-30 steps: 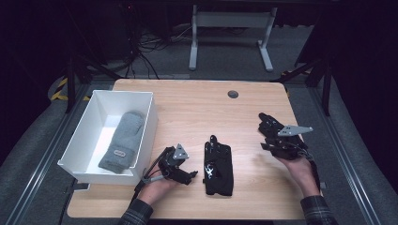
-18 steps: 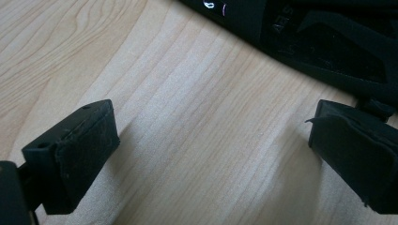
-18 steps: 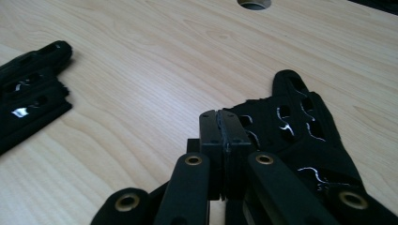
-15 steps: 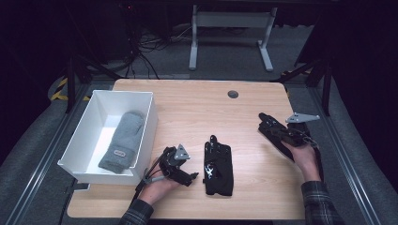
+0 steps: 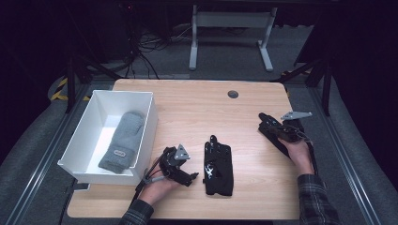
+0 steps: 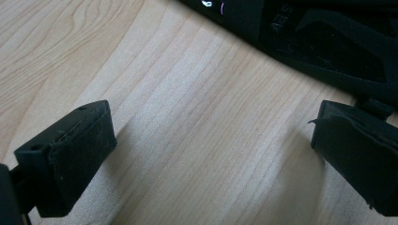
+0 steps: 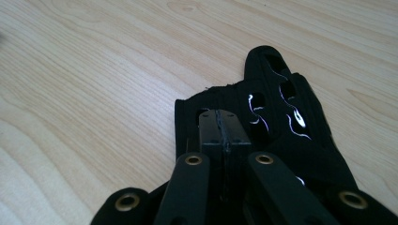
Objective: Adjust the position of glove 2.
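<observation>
The left gripper [image 5: 191, 176] is laid low on the table [image 5: 197, 112], jaws spread wide over bare wood just beside a black glove [image 5: 218, 164]. The right gripper [image 5: 264, 120], angled toward the table's right edge, is clamped on a second black glove [image 7: 281, 122]; that pinch is revealed by the right gripper view. A grey mitten [image 5: 123, 140] is seen in the white bin [image 5: 148, 126].

left gripper [image 5: 192, 177] low at table, jaws wide apart | right gripper [image 5: 265, 121] raised, jaws pressed together
</observation>
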Demonstrator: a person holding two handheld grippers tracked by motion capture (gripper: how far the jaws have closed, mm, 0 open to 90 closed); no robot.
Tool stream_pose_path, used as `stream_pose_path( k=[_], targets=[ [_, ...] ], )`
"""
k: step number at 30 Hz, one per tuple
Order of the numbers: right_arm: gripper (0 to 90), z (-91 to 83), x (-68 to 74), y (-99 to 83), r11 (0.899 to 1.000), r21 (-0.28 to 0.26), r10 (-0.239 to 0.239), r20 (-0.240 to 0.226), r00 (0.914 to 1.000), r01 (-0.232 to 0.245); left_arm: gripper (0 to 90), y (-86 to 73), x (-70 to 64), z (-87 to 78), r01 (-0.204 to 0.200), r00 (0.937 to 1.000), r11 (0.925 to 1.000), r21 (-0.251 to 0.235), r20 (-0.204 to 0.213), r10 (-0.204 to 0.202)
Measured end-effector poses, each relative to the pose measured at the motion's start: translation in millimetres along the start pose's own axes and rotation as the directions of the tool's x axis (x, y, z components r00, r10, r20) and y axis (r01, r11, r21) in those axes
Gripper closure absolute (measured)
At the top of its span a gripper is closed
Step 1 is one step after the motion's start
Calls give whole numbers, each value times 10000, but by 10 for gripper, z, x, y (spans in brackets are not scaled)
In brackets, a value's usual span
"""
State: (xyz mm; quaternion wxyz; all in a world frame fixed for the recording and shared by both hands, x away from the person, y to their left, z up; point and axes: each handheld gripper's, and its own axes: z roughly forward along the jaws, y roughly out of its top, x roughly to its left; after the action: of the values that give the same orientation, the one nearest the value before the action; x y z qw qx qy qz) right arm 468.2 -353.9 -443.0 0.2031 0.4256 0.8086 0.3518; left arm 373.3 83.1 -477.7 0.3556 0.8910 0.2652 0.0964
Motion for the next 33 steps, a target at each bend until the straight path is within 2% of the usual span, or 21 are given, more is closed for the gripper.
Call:
stream_pose_path(
  k=[1, 3, 8, 14, 16, 18, 19, 29, 33],
  targets=[
    [900, 61, 2, -1, 9998, 191, -83, 20, 10000, 83, 4, 0, 0, 0, 5, 10000, 10000, -5, -2, -5],
    [900, 94, -4, -12, 9998, 202, -11, -12, 10000, 12, 4, 0, 0, 0, 0, 10000, 10000, 0, -1, 0],
    [900, 89, 43, -16, 9996, 266, -69, -142, 9999, 73, 4, -1, -2, 0, 17, 10000, 10000, -11, -9, -17],
    [900, 88, 231, 8, 9975, 457, -513, -519, 9973, 537, 4, -1, -2, 0, 21, 10000, 10000, -13, -12, -21],
    [900, 93, 336, 13, 9957, 463, -771, -708, 9945, 805, 4, -1, -2, 0, 21, 10000, 10000, -11, -12, -21],
    [900, 92, 365, 16, 9950, 486, -835, -761, 9936, 873, 4, -1, -2, 0, 24, 10000, 10000, -12, -13, -24],
    [900, 88, 409, 22, 9930, 545, -1001, -816, 9916, 1048, 4, -1, -2, 0, 20, 10000, 10000, -11, -9, -20],
    [900, 89, 711, 40, 9838, 611, -1581, -1444, 9768, 1683, 4, -1, -4, 0, 51, 10000, 10000, -9, -11, -51],
    [900, 109, 858, 66, 9777, 630, -1871, -1733, 9669, 2005, 4, -1, -6, 0, 62, 10000, 10000, -12, -18, -62]
  ],
)
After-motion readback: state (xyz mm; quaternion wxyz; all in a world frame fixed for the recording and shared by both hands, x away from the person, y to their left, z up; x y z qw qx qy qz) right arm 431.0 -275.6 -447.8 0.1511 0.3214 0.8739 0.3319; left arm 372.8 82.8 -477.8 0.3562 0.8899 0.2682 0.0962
